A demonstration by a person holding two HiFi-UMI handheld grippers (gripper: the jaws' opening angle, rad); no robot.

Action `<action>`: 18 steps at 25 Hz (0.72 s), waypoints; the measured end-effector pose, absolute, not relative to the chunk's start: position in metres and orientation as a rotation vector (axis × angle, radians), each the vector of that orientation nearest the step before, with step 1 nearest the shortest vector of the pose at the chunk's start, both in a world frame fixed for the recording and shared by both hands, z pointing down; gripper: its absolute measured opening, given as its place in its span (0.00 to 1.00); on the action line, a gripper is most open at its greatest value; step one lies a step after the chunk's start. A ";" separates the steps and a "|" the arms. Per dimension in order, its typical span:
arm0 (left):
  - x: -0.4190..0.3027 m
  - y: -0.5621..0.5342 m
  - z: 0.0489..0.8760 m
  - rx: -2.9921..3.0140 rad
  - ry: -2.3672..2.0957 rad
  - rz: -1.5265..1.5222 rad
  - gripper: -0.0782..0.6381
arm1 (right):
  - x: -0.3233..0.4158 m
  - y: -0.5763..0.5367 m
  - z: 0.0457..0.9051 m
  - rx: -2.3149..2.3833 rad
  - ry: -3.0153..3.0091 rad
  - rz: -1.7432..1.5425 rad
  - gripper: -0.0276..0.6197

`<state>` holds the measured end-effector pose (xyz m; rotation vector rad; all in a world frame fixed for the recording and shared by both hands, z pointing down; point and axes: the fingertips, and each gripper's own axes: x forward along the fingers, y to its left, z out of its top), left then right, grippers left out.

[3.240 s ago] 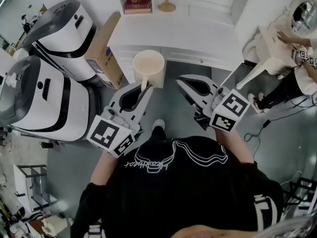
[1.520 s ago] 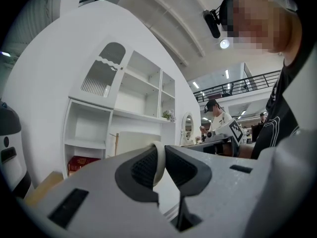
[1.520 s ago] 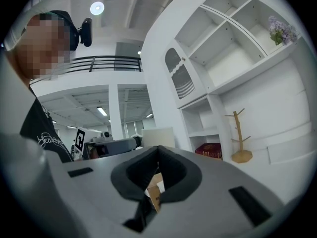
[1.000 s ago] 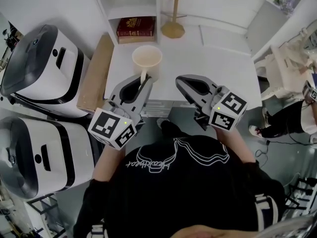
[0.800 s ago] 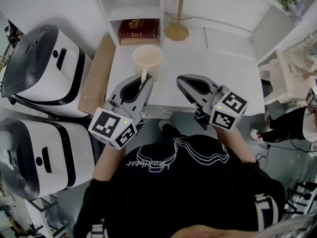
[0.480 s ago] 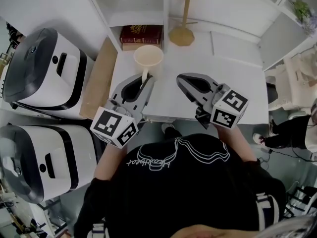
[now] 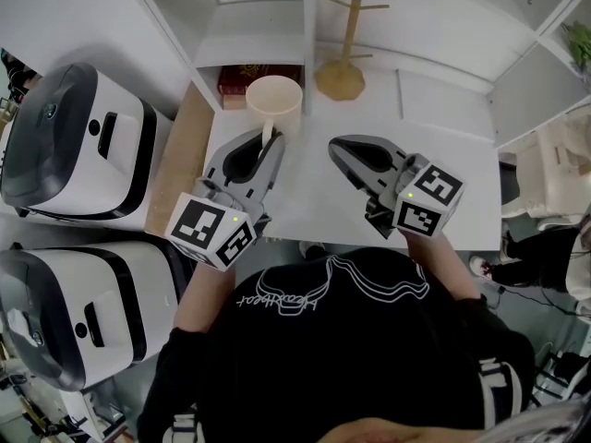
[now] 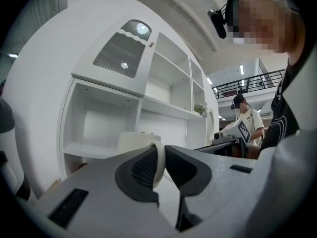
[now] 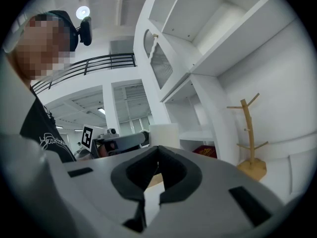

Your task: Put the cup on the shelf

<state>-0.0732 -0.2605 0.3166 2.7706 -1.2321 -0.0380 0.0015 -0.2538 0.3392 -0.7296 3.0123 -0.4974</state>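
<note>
Currently, item by item:

1. Left gripper (image 7: 271,144): jaws narrowed onto the cup's handle (image 8: 158,163), pads pressing it from both sides.
2. Cup (image 7: 273,101): cream, upright, mouth up, empty as far as can be seen. Carried clear of the desk (image 7: 369,187), over its far left corner, just in front of the shelf (image 7: 251,37).
3. Right gripper (image 7: 338,146): jaws closed tip to tip, nothing between them; hovering over the desk, well apart from the cup.
4. Shelf: white, open compartments. A red book (image 7: 238,78) lies in the lowest one, partly hidden behind the cup.
5. Wooden mug tree (image 7: 343,66): standing at the back of the desk, right of the cup.

Status: pick-up and carry appear done. Remaining, by judgement: raise or advance the cup onto a shelf board, set it down, release. Target compartment cannot be told.
</note>
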 end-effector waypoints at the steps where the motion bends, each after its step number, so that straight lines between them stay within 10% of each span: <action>1: -0.074 -0.266 0.317 2.771 -1.235 -0.040 0.17 | 0.001 -0.258 0.340 -0.728 3.016 -0.500 0.05; 18: -0.087 -0.351 0.309 2.759 -1.311 -0.129 0.17 | -0.002 -0.320 0.363 -0.732 3.054 -0.557 0.05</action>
